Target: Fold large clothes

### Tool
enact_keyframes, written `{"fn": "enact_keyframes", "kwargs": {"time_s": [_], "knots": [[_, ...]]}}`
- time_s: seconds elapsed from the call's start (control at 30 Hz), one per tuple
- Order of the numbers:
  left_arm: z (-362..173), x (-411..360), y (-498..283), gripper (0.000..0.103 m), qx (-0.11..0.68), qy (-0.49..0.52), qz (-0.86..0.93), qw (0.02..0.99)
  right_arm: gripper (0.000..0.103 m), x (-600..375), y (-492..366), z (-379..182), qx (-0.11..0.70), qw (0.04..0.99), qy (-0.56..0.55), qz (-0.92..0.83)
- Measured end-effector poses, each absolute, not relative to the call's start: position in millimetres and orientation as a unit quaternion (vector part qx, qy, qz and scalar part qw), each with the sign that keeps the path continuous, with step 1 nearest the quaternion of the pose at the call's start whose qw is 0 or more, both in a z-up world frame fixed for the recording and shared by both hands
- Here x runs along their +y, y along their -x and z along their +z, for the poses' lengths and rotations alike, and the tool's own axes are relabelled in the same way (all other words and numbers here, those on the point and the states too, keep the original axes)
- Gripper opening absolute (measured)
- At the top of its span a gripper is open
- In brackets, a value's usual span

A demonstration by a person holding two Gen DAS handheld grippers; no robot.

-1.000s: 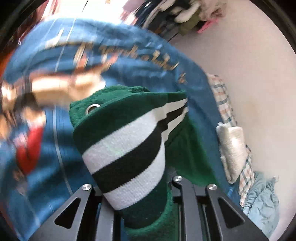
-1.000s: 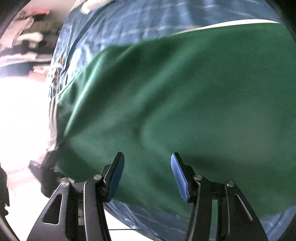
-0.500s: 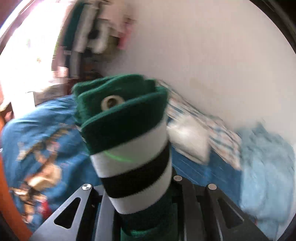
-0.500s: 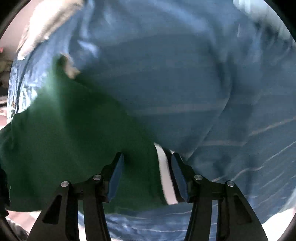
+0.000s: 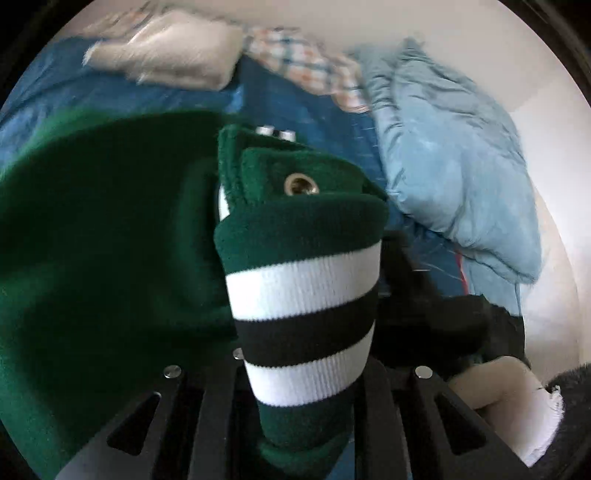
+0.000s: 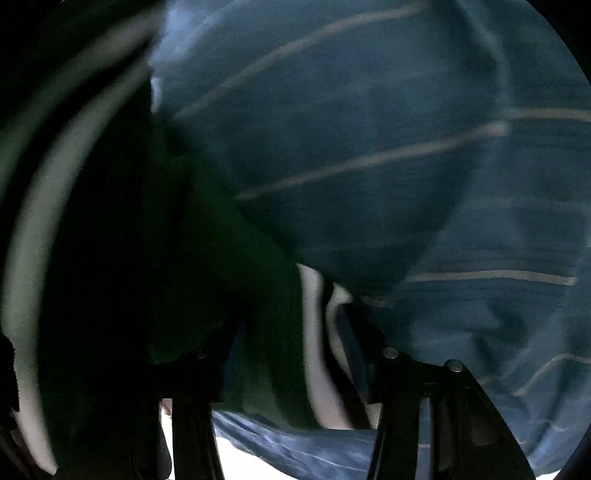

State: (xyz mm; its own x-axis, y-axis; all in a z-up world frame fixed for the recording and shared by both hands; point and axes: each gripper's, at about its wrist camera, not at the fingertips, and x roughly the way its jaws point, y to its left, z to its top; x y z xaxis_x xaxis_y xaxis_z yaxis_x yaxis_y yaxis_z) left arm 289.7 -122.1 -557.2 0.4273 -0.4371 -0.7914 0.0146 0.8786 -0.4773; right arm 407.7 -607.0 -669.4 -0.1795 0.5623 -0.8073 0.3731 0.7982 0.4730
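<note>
The garment is a dark green jacket (image 5: 92, 258) with a white and black striped ribbed band (image 5: 306, 314) and a brass snap (image 5: 301, 184). My left gripper (image 5: 301, 373) is shut on that striped band and holds it up in front of the camera; its fingers are hidden by the cloth. In the right wrist view my right gripper (image 6: 295, 332) has the green cloth (image 6: 229, 266) and its white-striped edge (image 6: 314, 332) between its jaws, close to the blue bedspread (image 6: 369, 129). The view is dark and blurred.
The bed has a blue cover (image 5: 288, 99). At its far side lie a light blue quilt (image 5: 454, 155), a checked cloth (image 5: 306, 62) and a whitish folded item (image 5: 166, 55). A white wall (image 5: 443, 29) is behind. A person's arm (image 5: 498, 391) shows at lower right.
My left gripper has swung with the striped band, and its view turned from the room towards the bed's far side. My right gripper has closed in on the jacket's striped edge, down by the bedspread.
</note>
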Motion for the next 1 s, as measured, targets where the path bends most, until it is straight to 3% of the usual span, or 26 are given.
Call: {"fn": "enact_keyframes", "kwargs": {"time_s": [0.23, 0.27, 0.3, 0.37, 0.47, 0.63, 0.77, 0.87, 0.9, 0.93, 0.97, 1.0], "knots": [[-528.9, -116.9, -292.2, 0.024, 0.592, 0.14, -0.1, 0.787, 0.061, -655.2, -400.2, -627.8, 0.752, 0.567, -0.326, 0.085], [-524.0, -117.8, -290.2, 0.034, 0.595, 0.137, -0.1, 0.785, 0.061, -664.0, -399.0, -618.9, 0.746, 0.571, -0.332, 0.084], [-520.1, -117.9, -287.5, 0.059, 0.594, 0.147, -0.105, 0.784, 0.062, -671.8, -398.1, -610.5, 0.741, 0.574, -0.338, 0.082], [-513.3, -107.8, -280.1, 0.094, 0.589, 0.197, -0.121, 0.774, 0.069, -689.4, -396.9, -593.2, 0.731, 0.582, -0.348, 0.071], [-491.7, -97.2, -274.4, 0.094, 0.568, 0.234, -0.112, 0.781, 0.073, -703.6, -403.7, -568.7, 0.712, 0.597, -0.364, 0.069], [-471.6, -60.4, -270.0, 0.094, 0.546, 0.136, 0.044, 0.825, 0.073, -695.0, -405.6, -521.4, 0.671, 0.622, -0.383, 0.127], [-496.9, -21.8, -269.1, 0.094, 0.55, 0.041, 0.136, 0.823, 0.074, -631.3, -427.9, -514.0, 0.663, 0.62, -0.365, 0.205], [-525.3, 8.2, -278.8, 0.094, 0.571, 0.024, 0.178, 0.801, 0.074, -586.6, -440.6, -532.2, 0.67, 0.63, -0.318, 0.23], [-530.7, 14.3, -280.4, 0.094, 0.576, 0.024, 0.182, 0.797, 0.072, -575.1, -445.3, -539.4, 0.679, 0.626, -0.304, 0.233], [-534.7, 21.2, -281.9, 0.094, 0.579, 0.022, 0.189, 0.793, 0.061, -558.7, -451.1, -554.8, 0.693, 0.613, -0.293, 0.243], [-535.5, 26.0, -281.8, 0.094, 0.581, 0.023, 0.193, 0.791, 0.001, -551.4, -453.4, -566.9, 0.699, 0.599, -0.303, 0.246], [-534.6, 27.1, -282.3, 0.094, 0.58, 0.025, 0.193, 0.791, 0.003, -547.3, -456.8, -576.0, 0.703, 0.585, -0.319, 0.249]]}}
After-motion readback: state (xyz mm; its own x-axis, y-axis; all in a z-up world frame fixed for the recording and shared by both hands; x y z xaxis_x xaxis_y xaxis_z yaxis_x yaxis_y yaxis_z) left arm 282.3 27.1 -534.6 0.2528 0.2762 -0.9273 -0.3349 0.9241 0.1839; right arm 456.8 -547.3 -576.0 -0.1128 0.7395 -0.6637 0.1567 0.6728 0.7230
